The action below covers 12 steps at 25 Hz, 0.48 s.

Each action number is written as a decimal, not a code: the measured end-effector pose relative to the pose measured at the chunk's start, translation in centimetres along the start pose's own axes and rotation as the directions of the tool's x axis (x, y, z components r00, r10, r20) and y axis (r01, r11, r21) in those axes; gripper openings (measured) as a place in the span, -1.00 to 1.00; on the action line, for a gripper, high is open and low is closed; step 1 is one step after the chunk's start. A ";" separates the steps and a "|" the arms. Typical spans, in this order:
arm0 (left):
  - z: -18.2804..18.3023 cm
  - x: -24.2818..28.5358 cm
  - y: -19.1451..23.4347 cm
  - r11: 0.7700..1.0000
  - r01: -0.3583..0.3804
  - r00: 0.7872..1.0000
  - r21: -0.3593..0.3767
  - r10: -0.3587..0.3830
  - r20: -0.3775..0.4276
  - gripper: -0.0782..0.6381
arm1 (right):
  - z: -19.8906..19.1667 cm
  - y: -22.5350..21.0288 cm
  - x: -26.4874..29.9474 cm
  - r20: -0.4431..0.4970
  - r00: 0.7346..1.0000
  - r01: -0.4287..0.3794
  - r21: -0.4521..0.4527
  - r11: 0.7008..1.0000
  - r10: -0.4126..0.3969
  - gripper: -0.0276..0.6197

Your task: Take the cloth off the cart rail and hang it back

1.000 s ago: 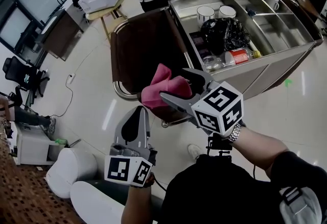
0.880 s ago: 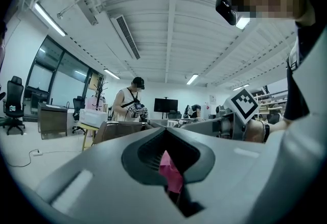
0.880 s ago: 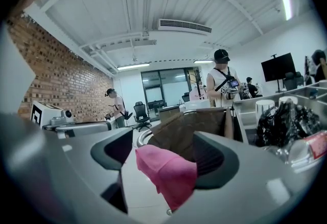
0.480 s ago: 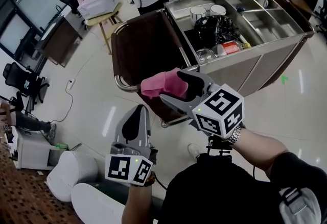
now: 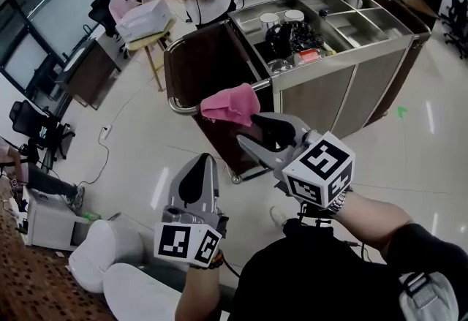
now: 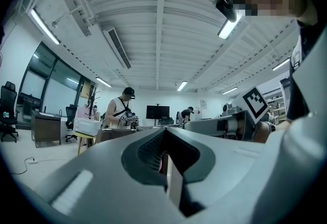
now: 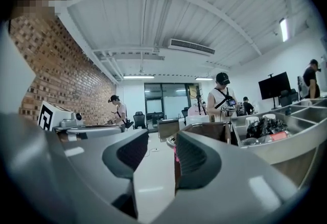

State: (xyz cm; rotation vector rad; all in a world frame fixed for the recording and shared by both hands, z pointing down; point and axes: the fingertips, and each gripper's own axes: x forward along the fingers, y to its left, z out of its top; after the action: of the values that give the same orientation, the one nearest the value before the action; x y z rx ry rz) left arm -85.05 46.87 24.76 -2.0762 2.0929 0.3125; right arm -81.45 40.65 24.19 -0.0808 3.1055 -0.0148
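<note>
Both grippers have drawn back from the cart since a second ago, when the right one reached in around the bunched cloth; now the cloth hangs on the rail alone and the cart sits higher in the head view.

At lower left of that view, the left gripper (image 5: 202, 160) has its jaws together on nothing, and its own view agrees. Left of centre in the upper half, the pink cloth (image 5: 230, 105) is draped over the cart rail (image 5: 181, 110), gathered in a lump near the rail's bend and not spread out. Just below and to the right, the right gripper (image 5: 247, 129) has its jaws apart with only air between them; they have just been closing. Its upper tip is close beside the cloth's lower edge, though we cannot tell whether it touches.

We judge the hanging done, but not securely. A bunched cloth on a smooth round rail may slide off to the floor if its weight falls to one side; the right gripper's near tip could also catch a fold and drag the cloth off as it pulls away.

As for writing, we read none. The marker cubes (image 5: 319, 170) carry only black-and-white square patterns; farther right, a red label in the cart (image 5: 344, 85) is too small to make out.
</note>
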 end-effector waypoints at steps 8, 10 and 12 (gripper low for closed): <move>2.0 -5.0 -5.0 0.999 0.034 0.999 -0.008 -0.034 0.012 -0.77 | 2.0 6.7 -5.7 0.051 0.999 0.018 -0.057 0.998 -0.015 -0.71; 3.0 -5.8 -5.9 0.999 0.042 0.999 -0.008 -0.042 0.017 -0.77 | 2.8 8.1 -6.7 0.060 0.998 0.020 -0.068 0.998 -0.016 -0.77; 3.5 -6.6 -6.7 0.999 0.047 0.999 -0.008 -0.047 0.020 -0.77 | 3.2 9.3 -7.4 0.070 0.997 0.022 -0.077 0.997 -0.016 -0.82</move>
State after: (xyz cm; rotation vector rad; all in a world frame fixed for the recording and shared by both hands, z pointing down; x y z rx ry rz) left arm -78.36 54.09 23.00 -2.1146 2.0316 0.3339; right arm -74.41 50.29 21.17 -0.1103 3.0355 0.1065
